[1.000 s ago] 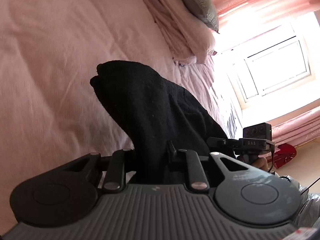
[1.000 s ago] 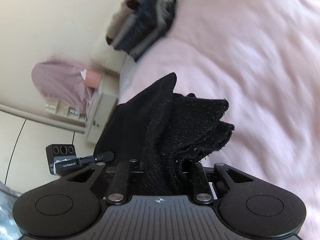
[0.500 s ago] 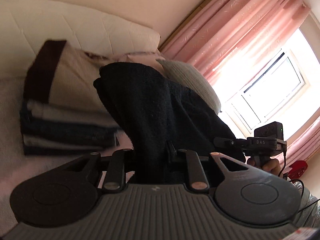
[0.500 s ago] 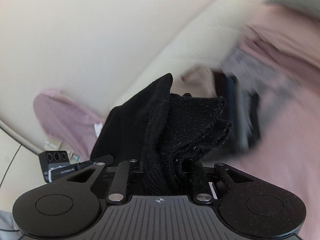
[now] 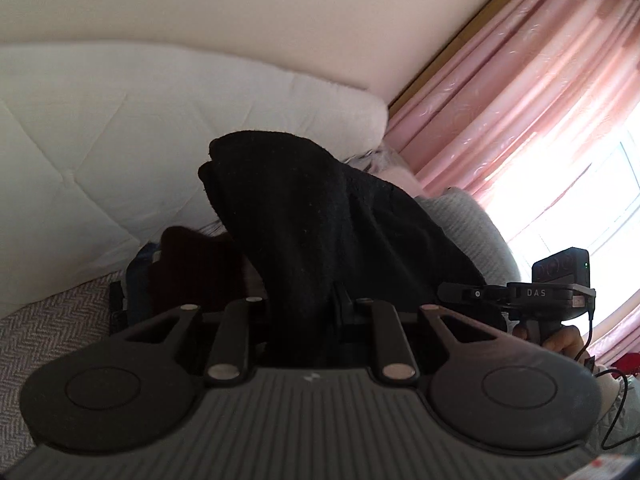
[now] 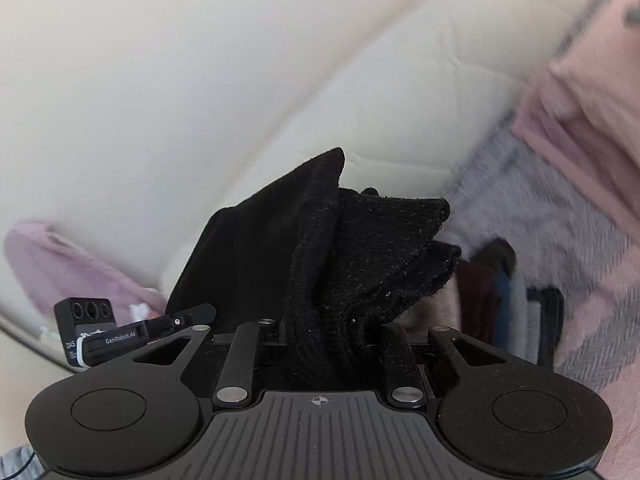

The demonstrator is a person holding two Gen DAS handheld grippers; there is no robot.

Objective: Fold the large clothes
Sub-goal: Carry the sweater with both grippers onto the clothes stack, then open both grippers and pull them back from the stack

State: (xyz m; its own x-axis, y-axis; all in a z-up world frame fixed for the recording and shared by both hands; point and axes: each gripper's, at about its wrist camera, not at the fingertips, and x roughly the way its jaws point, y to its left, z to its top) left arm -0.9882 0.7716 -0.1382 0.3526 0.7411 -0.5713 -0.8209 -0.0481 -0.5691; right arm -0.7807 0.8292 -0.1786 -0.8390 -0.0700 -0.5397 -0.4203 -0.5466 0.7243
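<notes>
- Black knit garment (image 5: 316,216): soft, fuzzy, fine-ribbed cloth, bunched into thick folds; raised off the bed and strung between the two grippers. In the right wrist view (image 6: 360,252) its layered, lint-flecked edges fan out above the fingers.
- Left gripper (image 5: 304,320): matt black plastic with a ridged grey body and two round side discs; fingers closed tight on a wad of the garment, which hides their tips.
- Right gripper (image 6: 340,344): same build, a small crosshair mark on its body; fingers clamped on the garment's folded edges.
- Right gripper as seen from the left wrist (image 5: 516,294): boxy camera block, "DAS" in pale letters on the bar, a hand (image 5: 564,340) wrapped round the grip.
- Left gripper as seen from the right wrist (image 6: 116,334): label reads "GenRobot.AI", with "DAS" beside it.
- Headboard (image 5: 120,128): off-white, padded, diamond-quilted.
- Stack of folded clothes (image 5: 180,276): maroon, navy and pale layers, lying on the bed behind the garment.
- Bed cover (image 5: 48,336): grey herringbone weave.
- Curtains (image 5: 520,92): pink, pleated, faintly patterned, beside a bright window.
- Grey pillow (image 5: 468,220): ribbed texture.
</notes>
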